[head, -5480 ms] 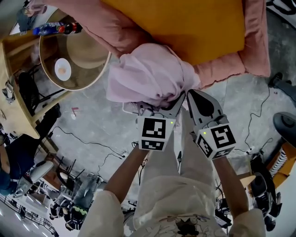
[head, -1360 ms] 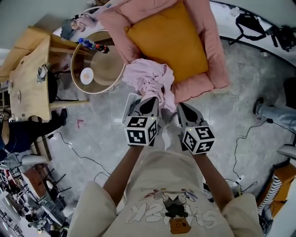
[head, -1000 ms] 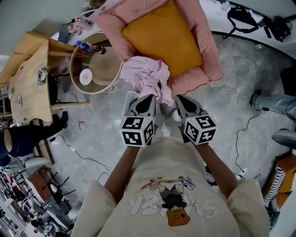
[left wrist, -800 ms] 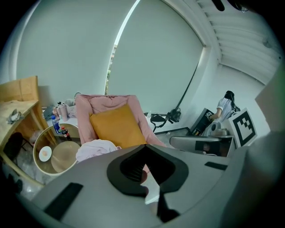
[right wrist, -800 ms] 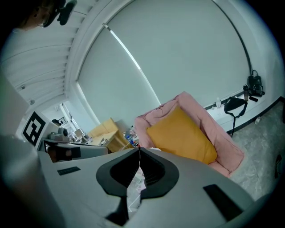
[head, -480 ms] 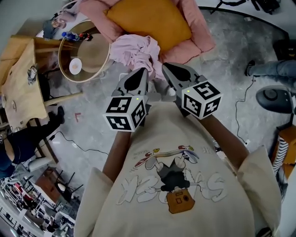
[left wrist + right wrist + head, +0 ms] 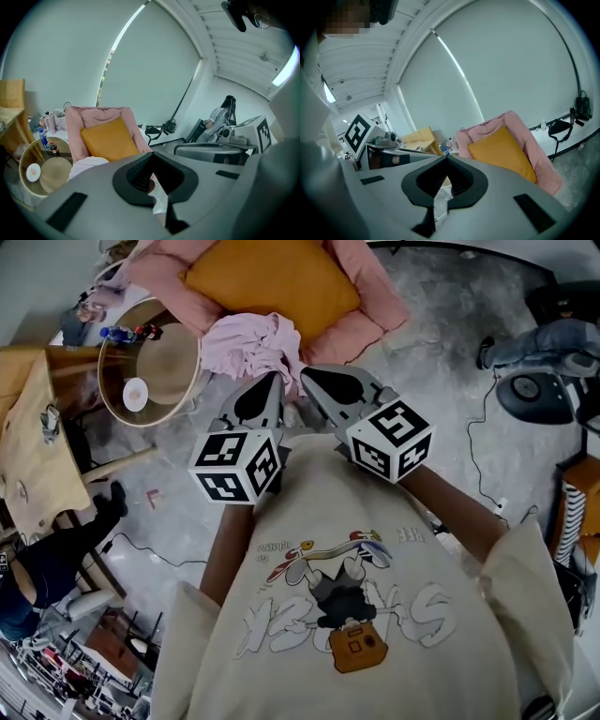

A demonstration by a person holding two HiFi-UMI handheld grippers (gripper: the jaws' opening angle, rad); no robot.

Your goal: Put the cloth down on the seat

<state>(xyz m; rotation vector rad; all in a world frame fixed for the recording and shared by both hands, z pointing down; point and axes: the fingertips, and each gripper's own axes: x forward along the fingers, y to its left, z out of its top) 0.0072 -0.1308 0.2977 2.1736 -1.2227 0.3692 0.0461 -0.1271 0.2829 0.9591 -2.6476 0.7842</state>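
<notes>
While cloth (image 7: 249, 339) lies on seat (image 7: 367, 304), shirt lettering (image 7: 349, 617) unclear

Side by side before the person's chest, the left hand-held gripper (image 7: 270, 381) and the right hand-held gripper (image 7: 309, 377) point forward and slightly down, left forearm (image 7: 232, 542) and right forearm (image 7: 461, 517) bare behind them. Both pairs of jaws meet at the tips, with nothing gripped.

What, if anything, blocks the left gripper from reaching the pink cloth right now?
Nothing that shows, so probably yes: the left gripper points toward the pink cloth, which lies at the front edge of the seat. Its jaws are shut, so they would need to open first.
</notes>
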